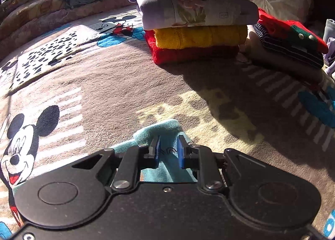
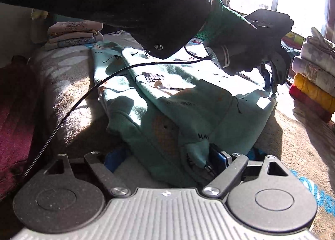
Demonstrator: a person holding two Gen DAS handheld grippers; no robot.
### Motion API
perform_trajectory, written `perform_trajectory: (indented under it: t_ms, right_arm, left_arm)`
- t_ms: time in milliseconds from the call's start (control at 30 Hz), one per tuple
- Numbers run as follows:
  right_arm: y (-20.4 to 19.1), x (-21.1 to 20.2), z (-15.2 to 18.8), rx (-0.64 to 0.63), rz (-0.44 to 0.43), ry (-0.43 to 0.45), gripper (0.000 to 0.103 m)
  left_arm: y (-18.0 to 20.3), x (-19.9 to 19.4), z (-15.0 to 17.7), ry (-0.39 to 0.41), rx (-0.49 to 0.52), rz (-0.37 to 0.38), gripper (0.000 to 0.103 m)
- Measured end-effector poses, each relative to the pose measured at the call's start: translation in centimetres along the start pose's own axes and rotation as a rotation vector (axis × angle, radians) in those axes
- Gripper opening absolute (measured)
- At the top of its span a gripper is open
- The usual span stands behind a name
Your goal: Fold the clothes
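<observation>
Sunlit cartoon-print blanket carries the teal garment; left gripper pinches its far corner, right gripper grasps its near edge. Folded stack sits beyond.

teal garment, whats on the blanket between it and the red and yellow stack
Nothing: in the left wrist view only bare blanket, partly shadowed, separates the teal garment held by the left gripper from the stack.

soft teal fleece garment, plush matt blanket
</observation>
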State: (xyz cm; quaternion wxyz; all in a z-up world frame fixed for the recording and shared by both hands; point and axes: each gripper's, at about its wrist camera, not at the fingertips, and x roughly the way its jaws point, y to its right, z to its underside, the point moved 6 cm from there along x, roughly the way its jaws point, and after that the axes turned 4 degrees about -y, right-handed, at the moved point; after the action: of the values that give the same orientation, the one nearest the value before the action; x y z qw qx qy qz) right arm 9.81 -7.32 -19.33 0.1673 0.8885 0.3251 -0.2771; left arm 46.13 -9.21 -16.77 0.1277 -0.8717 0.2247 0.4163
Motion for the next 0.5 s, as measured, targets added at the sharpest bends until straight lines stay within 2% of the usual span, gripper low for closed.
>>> perform_trajectory:
  t_ms: [100, 333, 400, 467, 500]
  right_arm:
    - [-0.1, 0.0, 0.0, 0.003, -0.002, -0.002, 0.087]
    - [0.3, 0.6, -0.2, 0.004, -0.016, -0.007, 0.09]
    - [0.1, 0.7, -0.2, 0.001, -0.012, -0.005, 0.091]
    - [0.0, 0.7, -0.2, 0.0, -0.008, -0.004, 0.092]
    - [0.0, 0.7, -0.2, -0.001, -0.005, -0.002, 0.092]
  left_arm:
    - [-0.5, 1.5, -0.6, -0.025, -0.021, 0.007, 0.016]
    - [-2.2, 2.3, -1.9, 0.005, -0.224, 0.036, 0.016]
    - [-2.1, 0.6, -2.4, 0.07, -0.223, 0.027, 0.017]
    - [-2.1, -1.8, -2.3, 0.123, -0.224, 0.025, 0.028]
    - [-2.3, -3.1, -2.1, 0.142, -0.234, 0.021, 0.042]
